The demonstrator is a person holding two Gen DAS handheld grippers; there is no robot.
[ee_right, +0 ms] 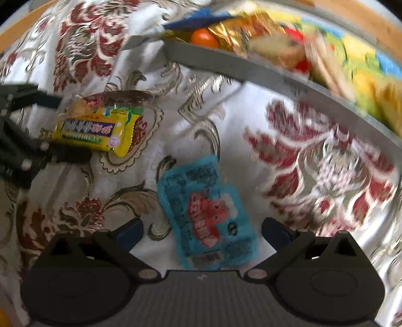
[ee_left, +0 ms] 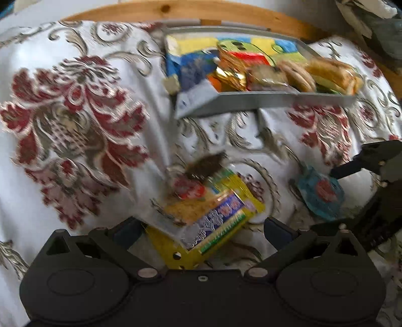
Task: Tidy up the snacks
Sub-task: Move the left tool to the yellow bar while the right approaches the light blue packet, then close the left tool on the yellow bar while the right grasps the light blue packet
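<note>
Both grippers gape empty: left gripper [ee_left: 201, 226] over yellow packet [ee_left: 213, 213], right gripper [ee_right: 201, 226] over blue packet [ee_right: 206, 213]; slick wrappers may slip before the tray [ee_left: 276, 101] at twelve o'clock.

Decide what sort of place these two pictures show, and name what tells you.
Probably a home table: a floral embroidered tablecloth over a wooden table edge, with a grey tray full of packaged snacks.

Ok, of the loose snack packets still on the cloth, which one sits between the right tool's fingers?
The blue packet with the red cartoon print. It lies flat in the open right tool; the yellow packet lies by the left tool.
</note>
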